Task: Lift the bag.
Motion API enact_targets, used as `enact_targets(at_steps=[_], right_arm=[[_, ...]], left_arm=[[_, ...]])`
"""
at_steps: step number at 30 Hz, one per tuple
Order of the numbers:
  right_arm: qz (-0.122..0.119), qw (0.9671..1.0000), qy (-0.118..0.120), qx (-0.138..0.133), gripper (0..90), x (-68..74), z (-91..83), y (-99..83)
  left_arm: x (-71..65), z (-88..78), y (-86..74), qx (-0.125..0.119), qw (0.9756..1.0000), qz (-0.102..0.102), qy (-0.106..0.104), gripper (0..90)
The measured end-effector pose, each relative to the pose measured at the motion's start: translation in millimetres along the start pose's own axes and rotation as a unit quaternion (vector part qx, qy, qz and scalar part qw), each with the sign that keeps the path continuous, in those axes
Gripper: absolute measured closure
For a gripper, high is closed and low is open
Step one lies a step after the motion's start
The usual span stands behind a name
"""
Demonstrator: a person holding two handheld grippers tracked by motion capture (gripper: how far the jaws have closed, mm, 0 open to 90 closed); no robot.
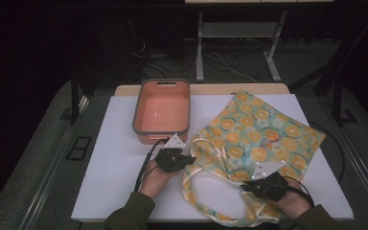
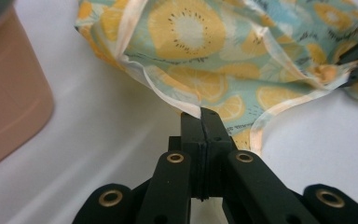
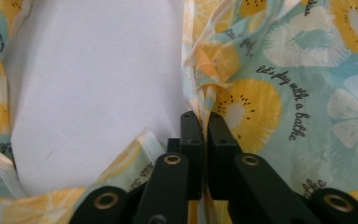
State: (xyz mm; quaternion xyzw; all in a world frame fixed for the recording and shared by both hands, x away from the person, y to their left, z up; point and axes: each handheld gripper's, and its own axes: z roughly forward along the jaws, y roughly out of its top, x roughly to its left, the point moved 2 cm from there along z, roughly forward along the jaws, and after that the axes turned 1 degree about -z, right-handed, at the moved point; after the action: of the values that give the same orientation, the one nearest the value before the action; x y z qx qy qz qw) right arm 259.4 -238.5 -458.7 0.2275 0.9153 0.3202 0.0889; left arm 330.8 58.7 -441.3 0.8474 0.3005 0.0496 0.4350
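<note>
High view: both grippers clamp the fruit-print bag lying right of orange tub — left gripper on rim, right gripper on strap; lift evenly, keep fabric taut

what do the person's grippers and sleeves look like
Both the left claw and right claw are black, with brass-coloured rivets on their linkages, a grey three-cornered plate on top and a black cable trailing back. The sleeves are olive green.

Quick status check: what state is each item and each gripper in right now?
Fruit-print bag: flat on the table, handles toward the person.
Orange tub: upright, empty.
Left gripper: shut on the bag's rim.
Right gripper: shut on the bag's fabric.
</note>
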Motion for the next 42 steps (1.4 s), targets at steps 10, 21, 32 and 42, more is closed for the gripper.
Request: enact_targets(at_steps=[10,21,32,42], right_arm=[[0.003,0.9948,-0.078,-0.065,88.6,-24.2,-18.6,13.7],[0.014,0.9808,-0.138,-0.137,88.7,-50.4,-47.2,34.9],[0.02,0.9625,-0.166,-0.214,88.8,-60.7,-86.3,61.4],[0.011,0.948,-0.178,-0.263,88.8,-61.2,-115.2,81.3]], left_arm=[[-2.6,-22.2,17.0,-0.064,0.9979,-0.002,0.0,89.2],[-13.6,-37.7,44.1,-0.118,0.993,0.013,-0.006,89.3],[-26.5,-68.3,78.9,-0.185,0.9821,0.034,-0.013,89.2],[-28.4,-92.2,99.3,-0.246,0.9685,0.033,-0.016,89.2]])
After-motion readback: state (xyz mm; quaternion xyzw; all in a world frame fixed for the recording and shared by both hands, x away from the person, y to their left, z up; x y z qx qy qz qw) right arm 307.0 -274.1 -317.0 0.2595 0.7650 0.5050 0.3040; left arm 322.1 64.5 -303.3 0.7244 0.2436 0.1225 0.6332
